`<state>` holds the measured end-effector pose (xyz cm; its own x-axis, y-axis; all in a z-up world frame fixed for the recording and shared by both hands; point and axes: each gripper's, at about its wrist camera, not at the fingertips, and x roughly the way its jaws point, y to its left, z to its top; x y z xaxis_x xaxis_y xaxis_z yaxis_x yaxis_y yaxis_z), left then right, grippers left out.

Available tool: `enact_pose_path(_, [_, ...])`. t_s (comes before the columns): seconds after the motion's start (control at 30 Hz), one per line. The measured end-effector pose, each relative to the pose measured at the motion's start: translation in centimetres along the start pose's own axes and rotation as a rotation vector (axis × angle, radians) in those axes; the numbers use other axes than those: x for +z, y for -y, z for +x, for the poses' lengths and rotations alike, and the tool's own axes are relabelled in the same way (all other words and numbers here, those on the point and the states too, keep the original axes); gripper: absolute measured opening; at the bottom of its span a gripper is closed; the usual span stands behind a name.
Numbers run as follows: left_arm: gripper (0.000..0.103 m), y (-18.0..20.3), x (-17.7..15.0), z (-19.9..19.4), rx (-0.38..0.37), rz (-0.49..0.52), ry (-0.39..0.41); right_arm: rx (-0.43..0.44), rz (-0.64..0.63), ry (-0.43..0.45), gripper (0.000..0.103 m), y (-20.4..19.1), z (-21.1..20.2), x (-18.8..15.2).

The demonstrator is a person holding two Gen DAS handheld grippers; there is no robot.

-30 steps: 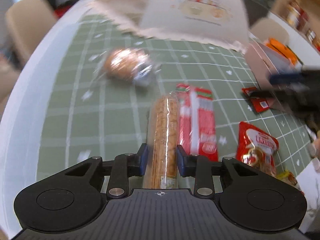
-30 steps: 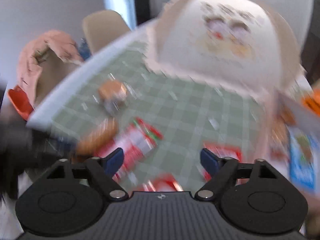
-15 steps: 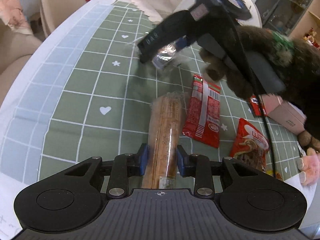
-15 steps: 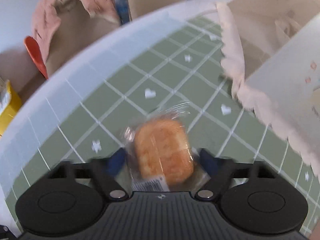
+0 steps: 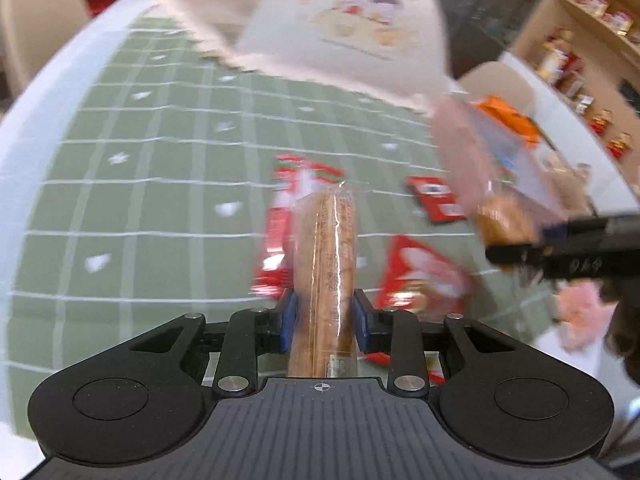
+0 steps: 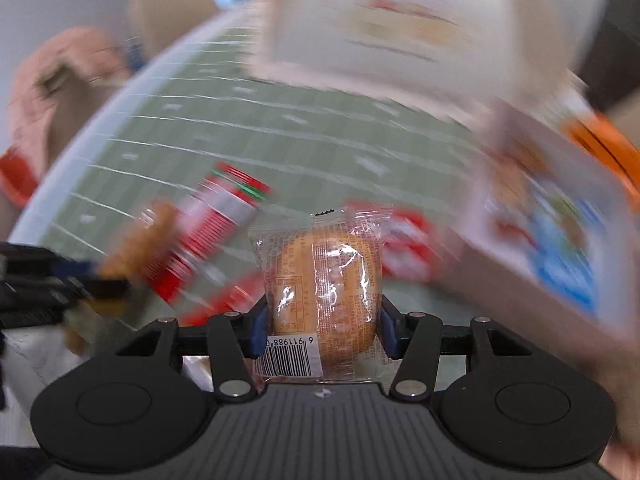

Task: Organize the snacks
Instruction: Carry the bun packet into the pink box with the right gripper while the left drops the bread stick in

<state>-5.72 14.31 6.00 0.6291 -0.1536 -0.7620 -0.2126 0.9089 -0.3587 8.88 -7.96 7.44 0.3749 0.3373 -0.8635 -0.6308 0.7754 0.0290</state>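
My left gripper (image 5: 323,322) is shut on a long clear-wrapped biscuit pack (image 5: 325,256) and holds it above the green checked tablecloth (image 5: 160,184). My right gripper (image 6: 323,330) is shut on a round wrapped bun (image 6: 326,280), lifted off the table. The right gripper with the bun (image 5: 506,220) shows at the right of the left wrist view. The left gripper with the biscuit pack (image 6: 140,240) shows at the left of the right wrist view. A white bag with a cartoon print (image 5: 348,24) stands at the back.
Red snack packets (image 5: 424,276) and a red-and-white pack (image 5: 288,200) lie on the cloth below. A pink box with a blue picture (image 6: 560,232) stands at the right. Chairs (image 5: 36,12) stand beyond the table's left edge, shelves (image 5: 580,40) at far right.
My right gripper closed on the bun and lifted it, swinging right. My left gripper raised the biscuit pack and turned toward the white bag.
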Motion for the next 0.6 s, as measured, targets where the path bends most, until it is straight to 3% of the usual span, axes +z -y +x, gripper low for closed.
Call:
enact_pose_path(0.2, [0.033, 4.3, 1.4, 0.9, -0.134, 0.066, -0.042, -0.087, 0.182, 0.01, 0.052, 4.8, -1.7, -4.7])
enact_pose_path(0.33, [0.033, 8.8, 4.4, -0.5, -0.282, 0.138, -0.028, -0.117, 0.219, 0.073, 0.052, 5.8, -4.8, -6.6])
enact_pose_path(0.43, [0.033, 13.3, 8.8, -3.4, -0.363, 0.245, 0.1, -0.151, 0.235, 0.137, 0.052, 6.2, -7.2, -7.0])
enact_pose_path(0.6, [0.033, 19.4, 16.2, -6.6, -0.461, 0.32, 0.355, -0.18, 0.276, 0.235, 0.052, 7.7, -10.9, -7.1])
